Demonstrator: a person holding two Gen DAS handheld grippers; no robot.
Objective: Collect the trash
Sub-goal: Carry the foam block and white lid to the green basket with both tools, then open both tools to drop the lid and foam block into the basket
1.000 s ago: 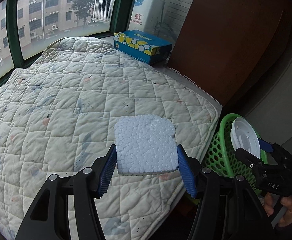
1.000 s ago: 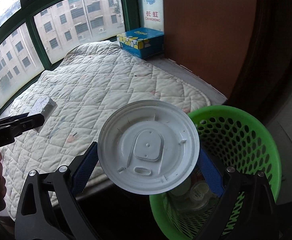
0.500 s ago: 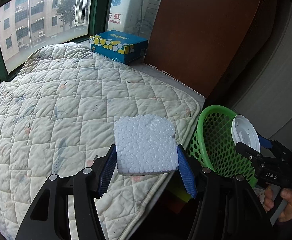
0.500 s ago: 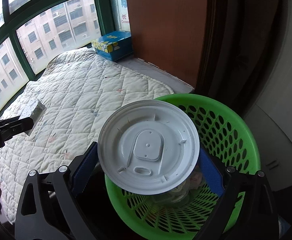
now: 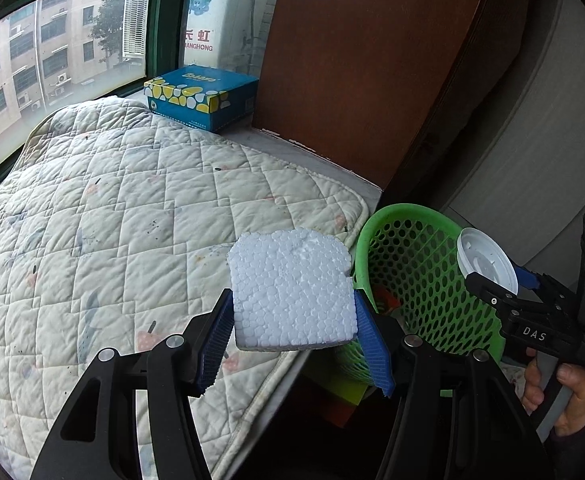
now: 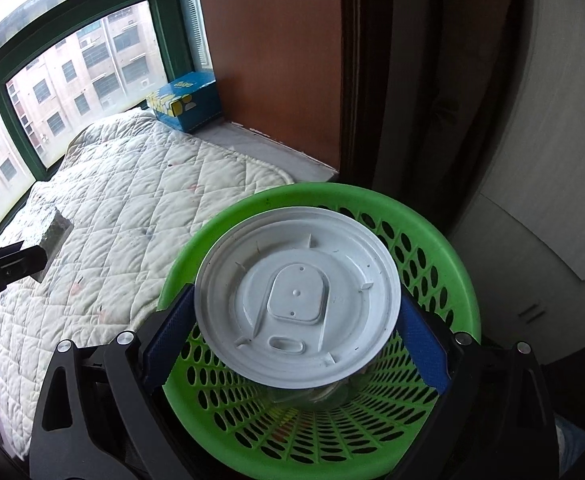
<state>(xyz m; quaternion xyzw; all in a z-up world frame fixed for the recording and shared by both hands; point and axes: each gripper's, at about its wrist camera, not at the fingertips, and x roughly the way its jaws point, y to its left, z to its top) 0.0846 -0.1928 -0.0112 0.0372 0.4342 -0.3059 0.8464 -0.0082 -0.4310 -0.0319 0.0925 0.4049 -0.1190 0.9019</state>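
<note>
My left gripper [image 5: 294, 332] is shut on a white styrofoam block [image 5: 292, 288] and holds it over the quilt's near corner, just left of the green perforated basket [image 5: 416, 276]. My right gripper [image 6: 296, 332] is shut on a white plastic cup lid [image 6: 296, 304] and holds it directly above the open basket [image 6: 444, 252]. The lid [image 5: 486, 260] and right gripper also show in the left wrist view, over the basket's right rim. The styrofoam [image 6: 48, 228] shows at the left edge of the right wrist view. Some trash lies in the basket's bottom, mostly hidden by the lid.
A quilted white pad [image 5: 124, 216] covers the window ledge. A blue and yellow tissue box [image 5: 200, 96] sits at its far end by the window. A brown wooden panel [image 5: 356, 60] and a dark door frame stand behind the basket. White cabinet fronts [image 6: 552, 180] are to the right.
Both grippers have swung right toward the basket. The lid went from beside the basket's rim to directly above its opening. The styrofoam block moved from over the quilt's middle to its corner by the basket.
</note>
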